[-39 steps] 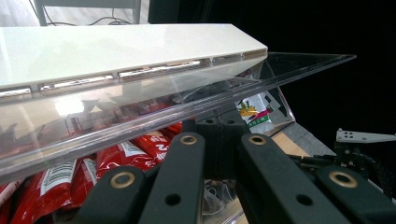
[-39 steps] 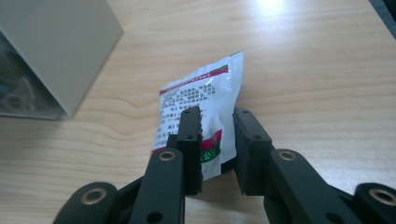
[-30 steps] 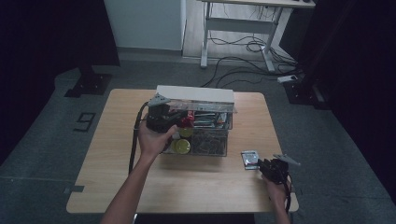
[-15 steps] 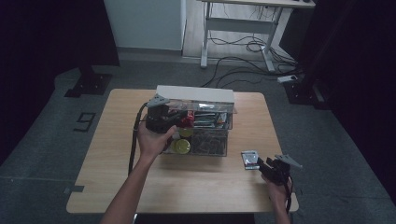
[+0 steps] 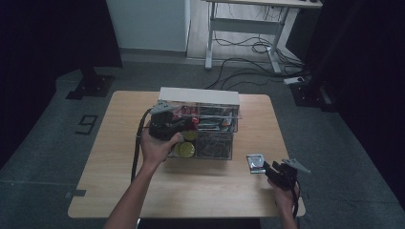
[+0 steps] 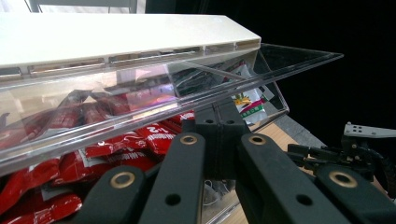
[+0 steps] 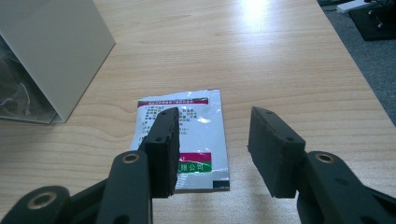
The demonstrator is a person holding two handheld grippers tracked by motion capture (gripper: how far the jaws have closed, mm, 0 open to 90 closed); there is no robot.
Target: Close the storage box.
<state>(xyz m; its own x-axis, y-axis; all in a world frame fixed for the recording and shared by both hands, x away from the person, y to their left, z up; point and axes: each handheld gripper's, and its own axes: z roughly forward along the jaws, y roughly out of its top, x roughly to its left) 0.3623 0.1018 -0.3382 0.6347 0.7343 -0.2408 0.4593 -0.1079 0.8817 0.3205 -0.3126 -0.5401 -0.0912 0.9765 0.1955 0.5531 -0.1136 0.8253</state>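
A clear organiser box (image 5: 198, 98) with a white back stands mid-table. Its clear lid (image 6: 140, 107) is tilted up over red sachets (image 6: 93, 149). My left gripper (image 5: 165, 124) sits at the box's left front, and its jaws (image 6: 219, 116) are shut on the lid's front edge. A silver packet (image 7: 196, 121) with a green and red label lies flat on the table, right of the box (image 5: 255, 162). My right gripper (image 7: 215, 116) hovers low over it, open. Its jaws have just been opening, and the packet lies under the left one, not pinched.
Yellow round items (image 5: 185, 149) sit in the box's front left compartment. The wooden table (image 5: 119, 143) has bare room left of and in front of the box. Its right edge lies close to my right gripper (image 5: 268, 171). Cables (image 5: 248, 47) and desk legs lie beyond.
The right gripper's jaws stand wider apart than a second ago, and the packet stays flat on the table. The left hand and the lid have not moved.
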